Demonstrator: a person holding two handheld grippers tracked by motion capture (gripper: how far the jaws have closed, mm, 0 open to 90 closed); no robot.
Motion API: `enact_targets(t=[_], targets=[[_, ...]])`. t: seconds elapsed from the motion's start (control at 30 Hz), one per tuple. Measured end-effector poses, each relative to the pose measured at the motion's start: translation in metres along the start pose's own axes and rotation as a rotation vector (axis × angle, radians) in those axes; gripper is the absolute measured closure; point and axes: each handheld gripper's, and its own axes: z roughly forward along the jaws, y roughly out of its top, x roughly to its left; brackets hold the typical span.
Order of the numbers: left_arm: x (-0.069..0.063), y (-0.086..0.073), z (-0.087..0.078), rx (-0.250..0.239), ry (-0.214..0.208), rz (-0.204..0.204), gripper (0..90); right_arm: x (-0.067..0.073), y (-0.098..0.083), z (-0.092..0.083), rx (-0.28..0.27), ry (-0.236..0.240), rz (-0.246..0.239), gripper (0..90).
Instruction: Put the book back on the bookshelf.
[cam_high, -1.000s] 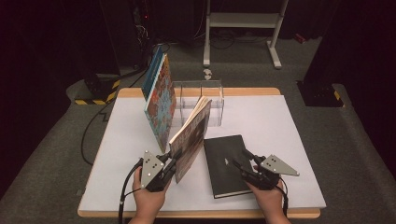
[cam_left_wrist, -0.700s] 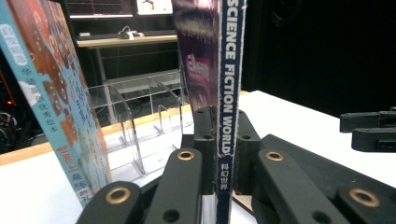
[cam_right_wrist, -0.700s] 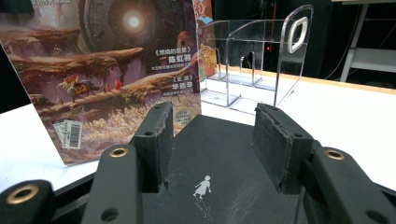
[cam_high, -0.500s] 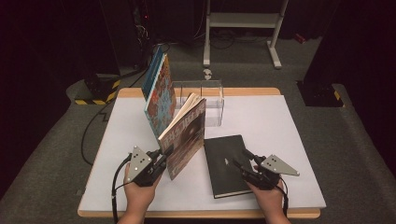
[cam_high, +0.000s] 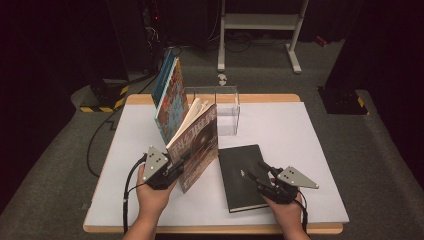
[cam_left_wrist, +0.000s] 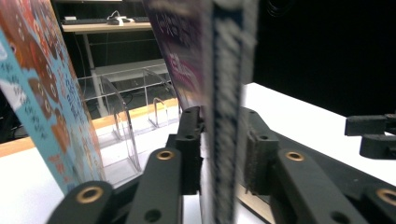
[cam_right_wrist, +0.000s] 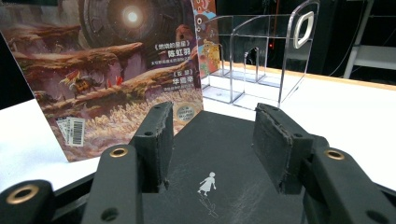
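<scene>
The left gripper (cam_high: 176, 166), jaws just easing apart around the upright paperback (cam_high: 196, 145) on the surface (cam_high: 300, 130), is letting it stand against the leaning book (cam_high: 170, 100); the right gripper (cam_high: 254, 171), jaws apart, hovers over the black notebook (cam_high: 240, 175), probably next for the clear rack (cam_high: 220, 107).

Paperback (cam_high: 197, 150): brown-orange fantasy landscape cover, white Chinese text, white barcode label, cream page edges. At its 11 o'clock, tall book (cam_high: 170, 100): teal-blue with orange-red pattern. At its 4 o'clock, notebook (cam_high: 245, 175): plain black, small white figure emblem. Book stand (cam_high: 222, 107) was clear acrylic. Table (cam_high: 310, 145) was white, wood-edged.
</scene>
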Motion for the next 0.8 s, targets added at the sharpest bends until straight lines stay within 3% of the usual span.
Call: enact_targets(t=[0.2, 0.3, 0.37, 0.53, 0.63, 0.8], targets=[[-0.003, 0.005, 0.008, 0.027, 0.008, 0.01, 73.8, 0.0, 0.0, -0.001, -0.001, 0.001, -0.002, 47.5], [-0.001, 0.006, 0.014, 0.043, -0.008, -0.037, 73.8, 0.0, 0.0, -0.001, -0.002, 0.002, 0.002, 47.5], [0.0, 0.005, 0.016, 0.055, 0.002, -0.037, 73.9, 0.0, 0.0, -0.001, -0.002, 0.003, 0.001, 47.5], [0.001, 0.005, 0.016, 0.058, 0.007, -0.029, 78.6, -0.001, 0.0, -0.001, -0.004, 0.006, 0.005, 47.5], [0.003, 0.006, 0.016, 0.059, -0.006, -0.057, 75.8, -0.001, -0.001, -0.001, -0.003, 0.008, 0.007, 47.5], [0.003, 0.004, 0.015, 0.057, -0.009, -0.042, 81.1, -0.002, -0.001, -0.001, -0.003, 0.011, 0.018, 47.5]])
